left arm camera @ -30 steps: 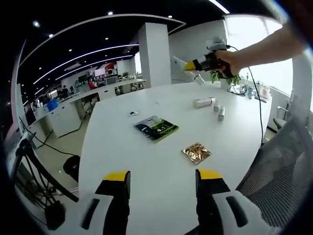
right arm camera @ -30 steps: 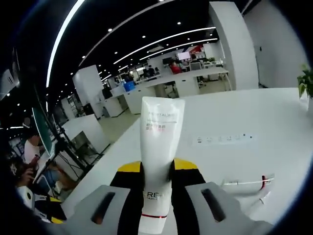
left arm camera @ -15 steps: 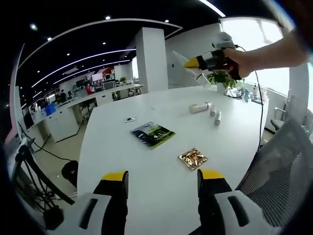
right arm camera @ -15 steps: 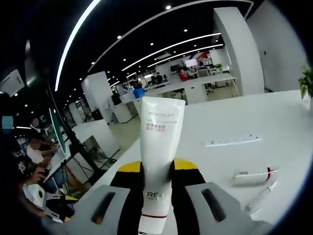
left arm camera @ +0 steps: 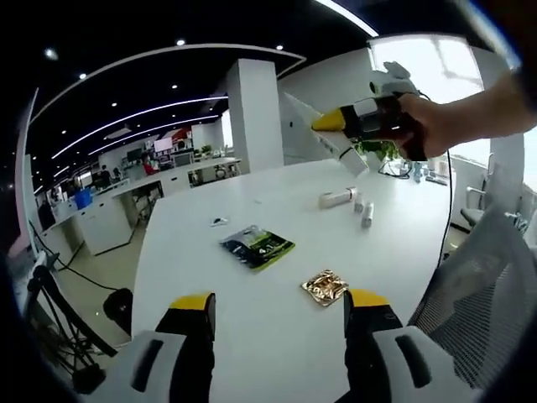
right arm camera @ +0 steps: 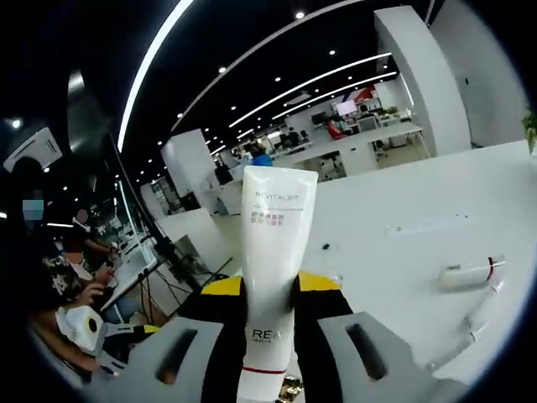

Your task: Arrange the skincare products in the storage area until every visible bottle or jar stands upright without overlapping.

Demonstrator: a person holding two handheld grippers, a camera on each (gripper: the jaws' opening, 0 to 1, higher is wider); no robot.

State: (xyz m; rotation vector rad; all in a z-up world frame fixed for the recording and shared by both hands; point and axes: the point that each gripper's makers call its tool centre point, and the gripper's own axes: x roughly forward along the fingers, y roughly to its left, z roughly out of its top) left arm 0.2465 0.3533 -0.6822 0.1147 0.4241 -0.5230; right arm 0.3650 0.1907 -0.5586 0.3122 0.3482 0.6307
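My right gripper [right arm camera: 268,285] is shut on a white skincare tube [right arm camera: 273,235], which stands up between its yellow-tipped jaws, well above the white table [right arm camera: 394,252]. In the left gripper view a hand holds that right gripper [left arm camera: 340,122] in the air at the upper right, the tube [left arm camera: 348,158] slanting through it. On the table below lie another white tube [left arm camera: 336,198] and two small bottles [left arm camera: 358,202] [left arm camera: 367,216], all on their sides. The red-capped tube [right arm camera: 466,275] lies at the right in the right gripper view. My left gripper [left arm camera: 278,304] is open over the near table edge, holding nothing.
A green and black sachet [left arm camera: 257,246] and a gold foil packet [left arm camera: 325,285] lie mid-table, with a small dark item [left arm camera: 218,222] farther back. A mesh chair [left arm camera: 478,294] stands at the right edge. People sit at desks [right arm camera: 67,285] to the left.
The hand has brought the right gripper and its tube higher and closer to the left camera. Both views have shifted with the hands. The items on the table lie as before.
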